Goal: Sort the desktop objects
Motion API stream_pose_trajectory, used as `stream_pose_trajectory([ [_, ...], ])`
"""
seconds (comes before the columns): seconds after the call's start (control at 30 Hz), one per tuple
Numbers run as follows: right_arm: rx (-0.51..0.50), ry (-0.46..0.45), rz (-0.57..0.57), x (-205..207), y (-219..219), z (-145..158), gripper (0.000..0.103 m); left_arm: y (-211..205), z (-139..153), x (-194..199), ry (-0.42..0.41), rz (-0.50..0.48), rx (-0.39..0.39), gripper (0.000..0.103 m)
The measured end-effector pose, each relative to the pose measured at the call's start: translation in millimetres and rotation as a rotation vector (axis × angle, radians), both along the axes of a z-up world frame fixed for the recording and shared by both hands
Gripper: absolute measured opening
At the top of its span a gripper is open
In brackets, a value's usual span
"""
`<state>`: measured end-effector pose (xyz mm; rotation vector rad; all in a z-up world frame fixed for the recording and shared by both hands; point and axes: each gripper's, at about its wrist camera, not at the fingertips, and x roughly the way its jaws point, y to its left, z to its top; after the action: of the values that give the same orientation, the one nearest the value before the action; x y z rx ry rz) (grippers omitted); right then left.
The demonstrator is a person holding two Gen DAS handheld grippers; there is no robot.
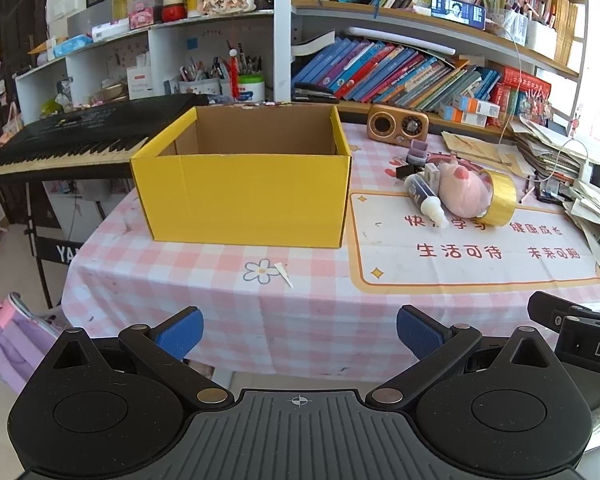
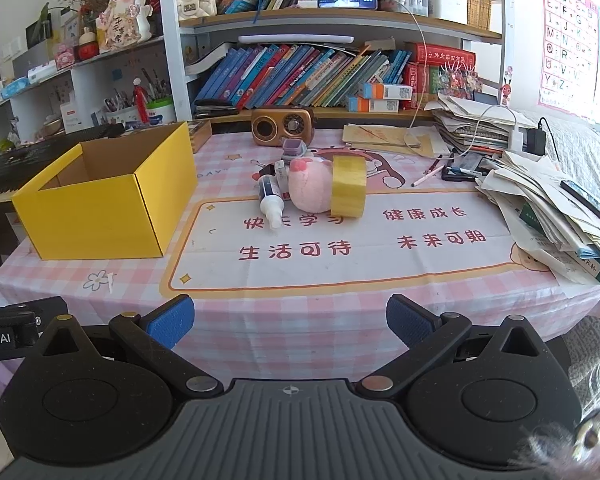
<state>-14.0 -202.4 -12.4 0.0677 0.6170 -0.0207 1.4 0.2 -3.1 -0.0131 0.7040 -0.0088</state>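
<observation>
Yellow tape (image 2: 348,191) stands ahead of our right tongs (image 2: 290,320), both tongs (image 1: 299,334) wide and empty, so we approach level and straddle its rim.

On the desk (image 2: 300,320) we see an open yellow cardboard box (image 2: 100,216) left of a pink plush toy (image 2: 310,190), with a yellow tape roll (image 2: 348,192) touching the toy's right.

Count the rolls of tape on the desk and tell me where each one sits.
1. A yellow tape roll stands on edge on the desk mat, touching the right side of the pink plush toy. Others may be hidden under the paper stacks.
</observation>
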Motion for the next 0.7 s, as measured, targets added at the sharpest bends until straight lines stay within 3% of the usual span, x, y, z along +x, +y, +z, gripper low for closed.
stream_pose_trajectory([
  [0.7,0.021,-0.001,0.015,-2.4,0.6,1.9,0.103,5.9,-2.7,-0.3,0.012,0.006,-0.009,0.103],
])
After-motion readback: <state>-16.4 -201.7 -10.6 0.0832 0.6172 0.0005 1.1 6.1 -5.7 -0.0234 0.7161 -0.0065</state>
